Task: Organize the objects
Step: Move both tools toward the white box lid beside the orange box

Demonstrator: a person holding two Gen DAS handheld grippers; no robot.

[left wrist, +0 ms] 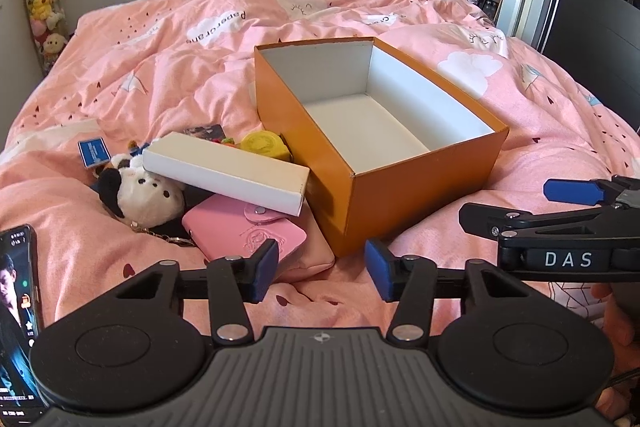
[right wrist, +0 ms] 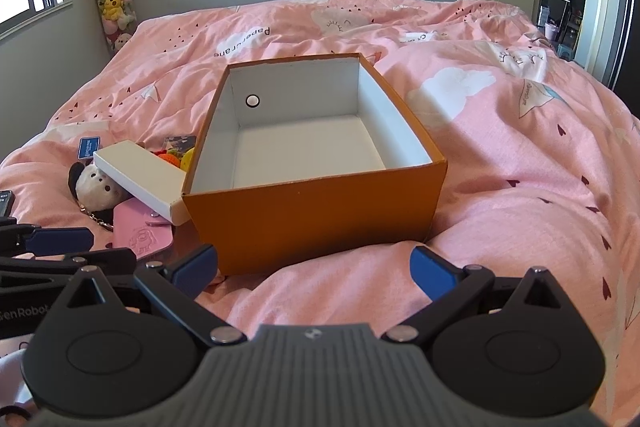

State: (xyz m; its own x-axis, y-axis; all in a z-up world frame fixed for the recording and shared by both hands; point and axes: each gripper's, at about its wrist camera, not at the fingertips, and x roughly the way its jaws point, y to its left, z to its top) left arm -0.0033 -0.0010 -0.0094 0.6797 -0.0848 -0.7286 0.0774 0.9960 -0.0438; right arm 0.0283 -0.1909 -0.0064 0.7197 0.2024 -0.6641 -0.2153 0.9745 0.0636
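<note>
Both tongs hover empty over the bed, clutter piled beside an empty orange box.

Left tongs (left wrist: 321, 269) half spread, right tongs (right wrist: 314, 269) spread wide, nothing between either pair. Just past the left tongs: pink wallet (left wrist: 256, 233) on the pink duvet (left wrist: 540, 131), white carton (left wrist: 224, 171) lying tilted over it, panda plush (left wrist: 140, 193) to the left, yellow round thing (left wrist: 264, 145) behind, phone (left wrist: 18, 307) at the left edge. Orange box (right wrist: 316, 211) touches the carton. Far: plush-toy holder (right wrist: 112, 3) in the corner.

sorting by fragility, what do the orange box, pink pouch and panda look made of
Orange box: matte cardboard, probably; thin stiff walls, white inside. Pink pouch: smooth faux leather or silicone, embossed logo, snap tab. Panda: soft plush, fuzzy pile.
</note>
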